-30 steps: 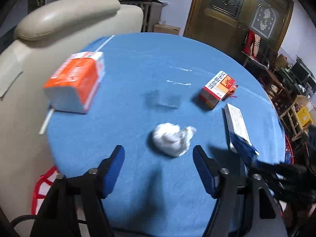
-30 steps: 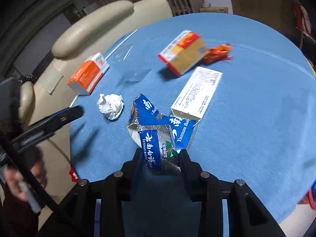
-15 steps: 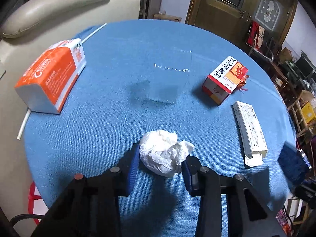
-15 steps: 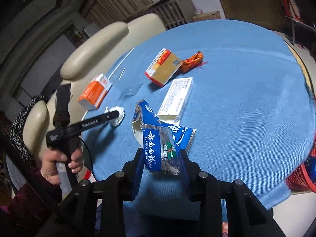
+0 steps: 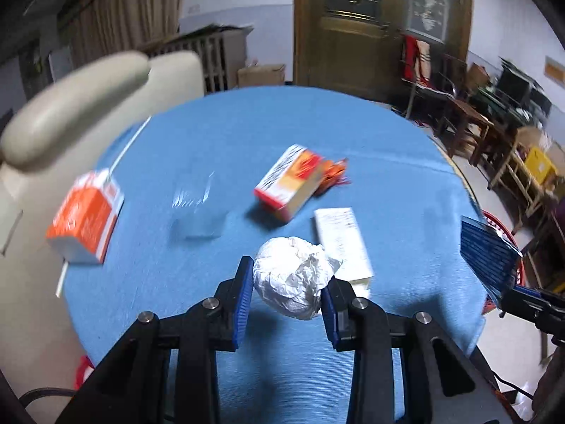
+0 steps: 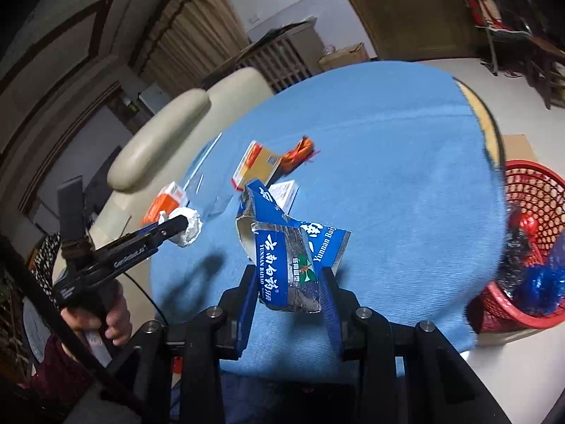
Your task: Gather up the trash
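My left gripper (image 5: 286,295) is shut on a crumpled white paper ball (image 5: 293,275) and holds it above the blue round table (image 5: 247,130). It also shows in the right wrist view (image 6: 185,224). My right gripper (image 6: 290,288) is shut on a torn blue toothpaste carton (image 6: 286,243), lifted over the table's near edge; the carton also shows at the right of the left wrist view (image 5: 489,251). A red mesh trash basket (image 6: 529,243) with wrappers inside stands on the floor to the right of the table.
On the table lie an orange-white box (image 5: 86,217), a red-yellow box (image 5: 291,185) with an orange wrapper (image 5: 333,173) behind it, a long white box (image 5: 342,242) and clear plastic (image 5: 194,208). A beige armchair (image 5: 70,120) stands at the left, chairs and clutter at the right.
My left gripper closed on the paper ball and lifted it off the table. My right gripper carried the blue carton back and to the right, bringing the red basket into view.
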A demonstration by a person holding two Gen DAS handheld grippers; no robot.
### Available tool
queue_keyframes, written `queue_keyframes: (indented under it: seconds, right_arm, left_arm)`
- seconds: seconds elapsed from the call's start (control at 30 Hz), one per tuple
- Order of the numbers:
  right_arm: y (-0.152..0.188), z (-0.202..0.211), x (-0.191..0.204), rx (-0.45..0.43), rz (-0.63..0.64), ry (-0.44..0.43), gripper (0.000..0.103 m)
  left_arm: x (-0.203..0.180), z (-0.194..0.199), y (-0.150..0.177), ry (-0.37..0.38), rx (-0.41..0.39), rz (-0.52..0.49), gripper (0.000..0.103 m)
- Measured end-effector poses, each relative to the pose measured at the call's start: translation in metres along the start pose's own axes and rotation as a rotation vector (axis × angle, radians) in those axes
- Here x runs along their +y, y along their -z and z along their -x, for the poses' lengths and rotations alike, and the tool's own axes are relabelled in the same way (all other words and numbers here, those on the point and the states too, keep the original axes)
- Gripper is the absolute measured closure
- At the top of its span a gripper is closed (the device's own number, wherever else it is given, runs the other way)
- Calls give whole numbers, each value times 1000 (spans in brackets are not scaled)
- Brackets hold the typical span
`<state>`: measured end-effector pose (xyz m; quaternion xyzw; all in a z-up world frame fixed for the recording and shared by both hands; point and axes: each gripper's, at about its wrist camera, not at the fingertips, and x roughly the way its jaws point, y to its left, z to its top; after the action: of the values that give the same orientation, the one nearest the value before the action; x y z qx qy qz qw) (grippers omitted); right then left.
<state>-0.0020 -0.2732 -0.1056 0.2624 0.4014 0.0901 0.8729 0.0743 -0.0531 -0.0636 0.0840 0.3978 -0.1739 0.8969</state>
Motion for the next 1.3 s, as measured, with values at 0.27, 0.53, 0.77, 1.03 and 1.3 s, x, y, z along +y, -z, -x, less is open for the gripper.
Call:
queue_keyframes:
  seconds: [0.27,0.53,0.77,1.03,1.3]
  right_arm:
    - [-1,34,-17,-66,-40,2,66]
    - [5,62,-28,-112,-50,4,66]
    - [8,85,-35,-157,-50,22,66]
    - [9,107,-47,-196,-75,29,66]
    - [10,121,-62,-221,-110,37,66]
  left_arm:
    - [-47,21,-11,-41,-53,-110,66]
    - [-84,34,-18,-40,-97,-191,66]
    - [-111,36,-20,-37,-103,-233,66]
    - [-138,36,-22,-26,-103,-268,66]
    - [-154,33,-23,-18,-95,-295,66]
